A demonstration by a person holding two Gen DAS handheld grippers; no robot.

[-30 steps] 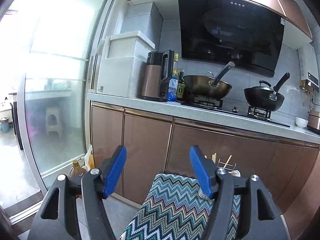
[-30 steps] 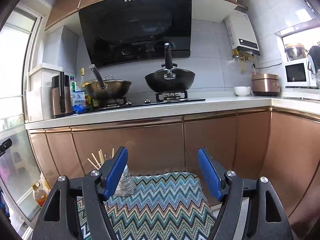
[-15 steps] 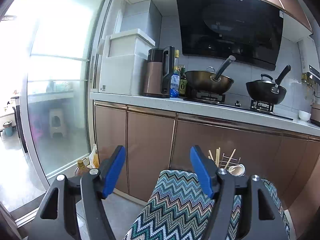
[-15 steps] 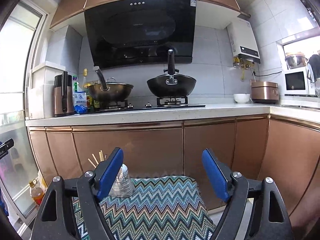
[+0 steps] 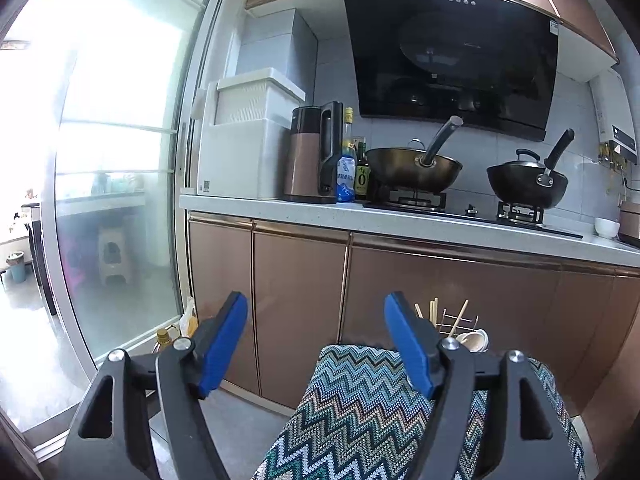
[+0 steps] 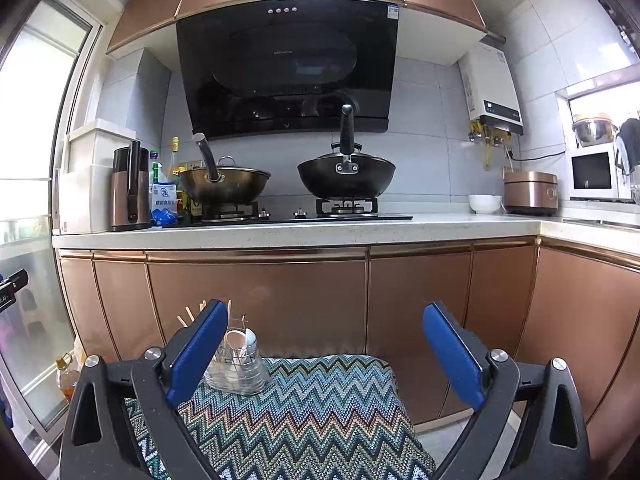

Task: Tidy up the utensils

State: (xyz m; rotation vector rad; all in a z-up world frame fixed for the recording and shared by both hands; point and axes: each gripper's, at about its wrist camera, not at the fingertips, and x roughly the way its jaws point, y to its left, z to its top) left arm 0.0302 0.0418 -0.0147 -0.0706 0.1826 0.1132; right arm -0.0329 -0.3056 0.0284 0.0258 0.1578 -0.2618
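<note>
From the left wrist camera, the left gripper [image 5: 316, 344] is pointing toward the copper-coloured cabinets [image 5: 296, 304], its blue pads [image 5: 224, 340] standing wide apart and still spreading, with nothing between them. A zigzag-patterned cloth [image 5: 360, 408] is covering a surface low in the middle. At its far edge, just past the right pad, a wire utensil holder [image 5: 456, 326] is showing, with chopsticks [image 5: 434, 310] sticking up and a white spoon [image 5: 474, 340] leaning in it; the right finger is hiding its lower part. On the countertop [image 5: 400, 220] above, a kettle [image 5: 314, 156], bottles [image 5: 352, 168] and two woks [image 5: 414, 168] are sitting under a black range hood [image 5: 452, 60]. A sliding glass door [image 5: 112, 168] is filling the left side, with an oil bottle [image 5: 164, 338] on the floor beside it.

From the right wrist camera, the right gripper [image 6: 322, 352] is also widening, its jaws far apart and empty. The utensil holder [image 6: 236, 364] is standing on the cloth [image 6: 304, 412] at its far left corner, just beside the left pad [image 6: 198, 354], which is covering part of it; spoons [image 6: 236, 344] and chopstick tips [image 6: 186, 318] are rising from it. Along the counter to the right, a white bowl [image 6: 485, 203], a rice cooker [image 6: 530, 192] and a microwave [image 6: 594, 174] are sitting.
</note>
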